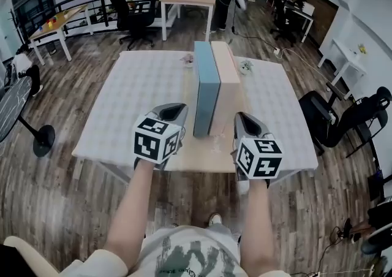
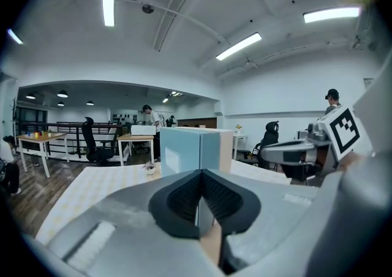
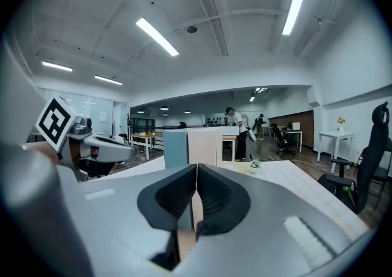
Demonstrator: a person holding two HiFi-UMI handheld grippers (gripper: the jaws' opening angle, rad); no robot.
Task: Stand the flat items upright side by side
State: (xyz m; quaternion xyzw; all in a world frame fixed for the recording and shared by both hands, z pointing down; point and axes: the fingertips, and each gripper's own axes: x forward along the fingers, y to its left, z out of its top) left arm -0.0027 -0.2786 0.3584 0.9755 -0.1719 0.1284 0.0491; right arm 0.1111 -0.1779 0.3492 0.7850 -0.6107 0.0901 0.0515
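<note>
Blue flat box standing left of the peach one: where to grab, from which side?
Pinch the blue flat box across its thin width at the near end, coming in level from the person's side. It stands on a long edge with its left face free. Its right face seems to touch the peach flat box, so probably nudge it left first to open that seam.

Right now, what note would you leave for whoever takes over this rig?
Left tongs: shut, empty, just left of the blue box.
Right tongs: shut, empty, just right of the pink box.
Things: both boxes stand upright side by side in the middle of the table.
Done: both are standing.
Left: apparently nothing, just check that they stay up.
</note>
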